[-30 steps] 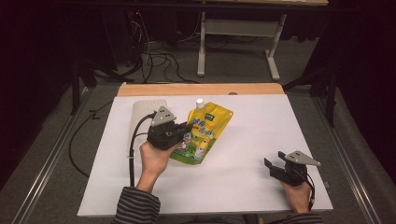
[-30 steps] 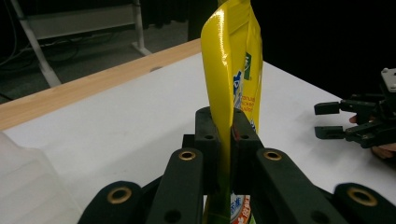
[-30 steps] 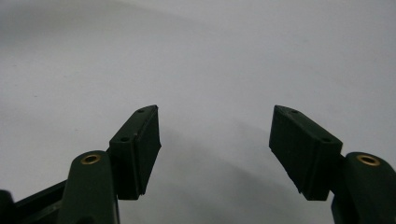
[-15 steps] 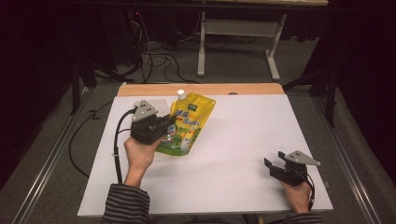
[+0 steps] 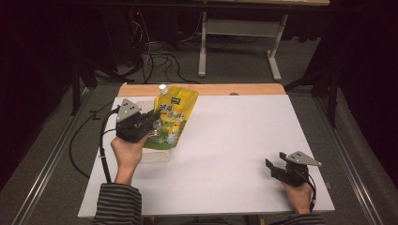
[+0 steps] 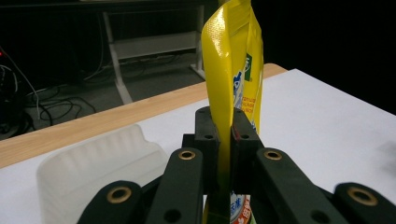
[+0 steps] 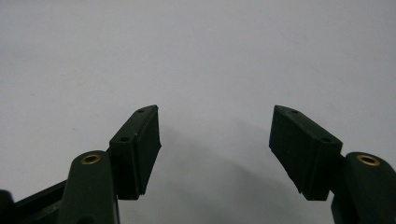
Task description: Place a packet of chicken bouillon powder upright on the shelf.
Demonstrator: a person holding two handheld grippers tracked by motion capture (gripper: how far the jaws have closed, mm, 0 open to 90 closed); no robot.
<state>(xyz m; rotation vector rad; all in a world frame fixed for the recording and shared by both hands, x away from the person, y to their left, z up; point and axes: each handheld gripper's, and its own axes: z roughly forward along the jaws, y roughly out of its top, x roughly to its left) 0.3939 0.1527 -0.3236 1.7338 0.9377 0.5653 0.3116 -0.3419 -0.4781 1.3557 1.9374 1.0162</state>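
Note:
A yellow stand-up pouch (image 5: 172, 119) with a white screw cap (image 5: 163, 88) hangs above the table's left side, its cap toward the far edge. My left gripper (image 5: 152, 125) is shut on its side edge. In the left gripper view the two jaws pinch the thin yellow pouch (image 6: 232, 79) edge-on, with the left gripper (image 6: 225, 140) closed tight on the foil. Below the pouch sits a translucent white plastic tray (image 5: 152, 155), seen close as a ribbed tray (image 6: 93, 168). My right gripper (image 5: 273, 167) rests low at the table's front right, open, and in its own view the right gripper (image 7: 215, 149) holds nothing over bare white surface.
The white table top (image 5: 234, 136) has a wooden strip (image 5: 220, 89) along its far edge. Beyond it stand a metal table frame (image 5: 234, 42) and loose cables (image 5: 155, 56) on the floor. A black cable (image 5: 103, 150) trails from the left gripper.
My left hand has carried the pouch to the left and toward the far edge, over the translucent tray. The right gripper has stayed where it was.

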